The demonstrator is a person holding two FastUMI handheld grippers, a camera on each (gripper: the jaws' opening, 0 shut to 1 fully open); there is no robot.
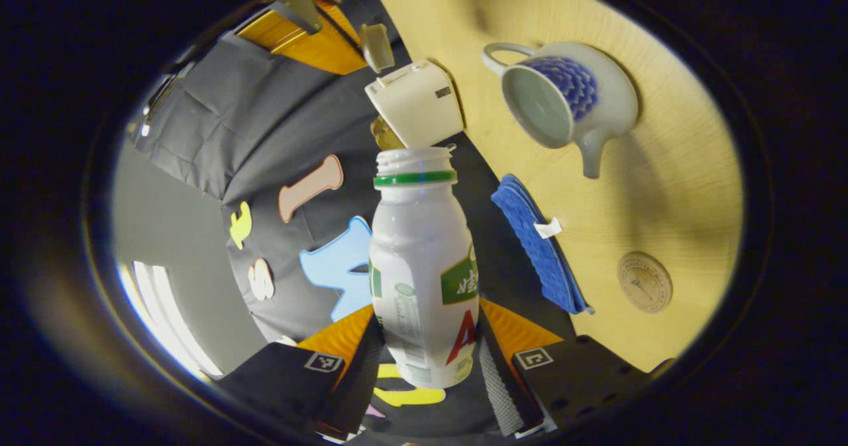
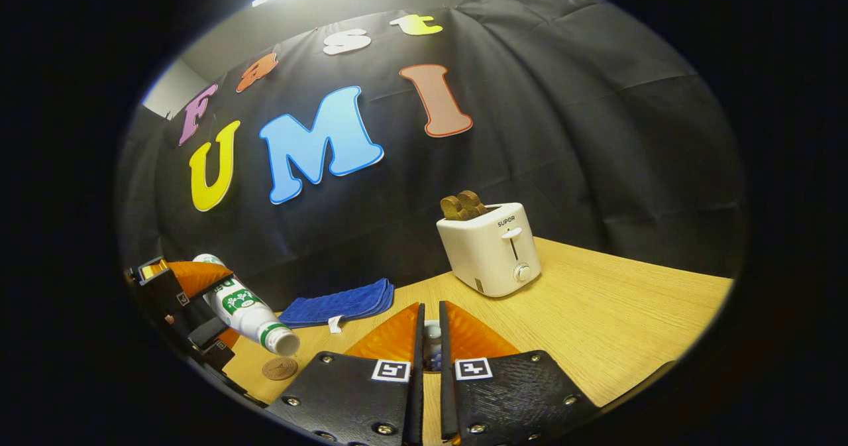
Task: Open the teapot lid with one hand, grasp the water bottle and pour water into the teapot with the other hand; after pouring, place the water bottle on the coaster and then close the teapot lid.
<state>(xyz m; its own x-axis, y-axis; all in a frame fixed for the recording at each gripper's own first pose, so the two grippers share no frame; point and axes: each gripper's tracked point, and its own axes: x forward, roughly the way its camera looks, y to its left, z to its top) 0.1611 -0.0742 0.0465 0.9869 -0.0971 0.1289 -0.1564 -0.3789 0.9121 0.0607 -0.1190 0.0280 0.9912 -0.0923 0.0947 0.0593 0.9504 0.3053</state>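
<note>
In the left gripper view my left gripper (image 1: 427, 340) is shut on a white water bottle (image 1: 424, 267) with a green neck ring and no cap. The white and blue teapot (image 1: 570, 101) stands lidless on the wooden table, off to the upper right of the bottle's mouth. A round coaster (image 1: 644, 281) lies nearer. In the right gripper view the left gripper (image 2: 192, 307) holds the bottle (image 2: 248, 313) tilted, mouth down, above the coaster (image 2: 279, 368). My right gripper (image 2: 430, 317) is shut on the small teapot lid (image 2: 431, 333), mostly hidden between the fingers.
A folded blue cloth (image 1: 540, 247) (image 2: 338, 305) lies by the booth's back wall. A white toaster (image 2: 493, 250) (image 1: 417, 105) with toast in it stands farther along the wooden table (image 2: 596, 300).
</note>
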